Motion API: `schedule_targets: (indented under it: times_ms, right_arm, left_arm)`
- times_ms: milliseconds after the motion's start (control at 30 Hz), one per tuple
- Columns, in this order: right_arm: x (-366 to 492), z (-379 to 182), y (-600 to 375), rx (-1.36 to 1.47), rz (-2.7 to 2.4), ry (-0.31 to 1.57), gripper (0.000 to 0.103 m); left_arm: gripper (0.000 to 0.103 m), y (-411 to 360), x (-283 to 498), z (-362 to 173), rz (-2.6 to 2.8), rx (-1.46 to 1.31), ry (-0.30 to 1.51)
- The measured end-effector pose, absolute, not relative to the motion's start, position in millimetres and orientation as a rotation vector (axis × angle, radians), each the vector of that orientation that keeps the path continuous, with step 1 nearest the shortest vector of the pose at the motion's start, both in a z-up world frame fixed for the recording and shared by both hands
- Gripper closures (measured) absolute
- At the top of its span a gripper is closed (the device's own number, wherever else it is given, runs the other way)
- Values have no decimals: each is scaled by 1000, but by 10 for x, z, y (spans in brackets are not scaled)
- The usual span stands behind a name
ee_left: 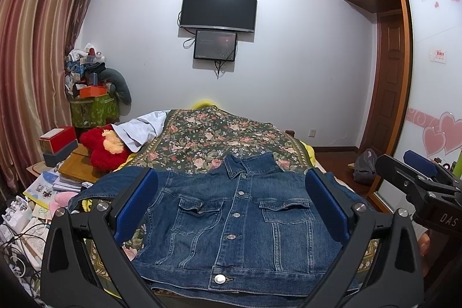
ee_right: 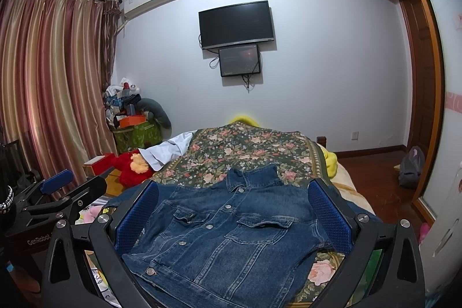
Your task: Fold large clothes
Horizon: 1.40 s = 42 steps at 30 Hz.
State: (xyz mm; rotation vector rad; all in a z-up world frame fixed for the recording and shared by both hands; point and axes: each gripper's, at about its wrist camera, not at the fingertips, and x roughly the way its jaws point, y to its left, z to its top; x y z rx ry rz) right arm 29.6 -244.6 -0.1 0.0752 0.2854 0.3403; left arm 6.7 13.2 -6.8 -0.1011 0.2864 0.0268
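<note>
Denim jacket (ee_left: 231, 224) flat on floral bedspread (ee_left: 208, 134) (buttoned), both grippers' jaws wide apart, empty.

The left gripper (ee_left: 231, 204) holds its jaws spread wide, nothing between the blue pads (ee_left: 135, 204) — the right gripper (ee_right: 234, 212) likewise, jaws wide and empty. Both are level, side by side, pointing forward, neither touching anything.
</note>
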Motion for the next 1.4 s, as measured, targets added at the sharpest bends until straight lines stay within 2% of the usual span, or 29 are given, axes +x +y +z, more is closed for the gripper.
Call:
schedule_targets:
  times_ms: [500,900,1133,1400]
  right_arm:
    - [631,-19,-2265,64,339,328,0]
    - [1686,-142,-1893,52,376,419,0]
    - [2601,-447,-1532,40,427,576,0]
    - [3447,-1143,-1028,-82,453,827,0]
  left_arm:
    - [0,290,354,-91,64,-104,307]
    - [0,1097,1128,-315,186,-138,431]
    - [0,1914,1662,-705,292,-215,576]
    - [0,2669,2105,-1374,412,-286,762]
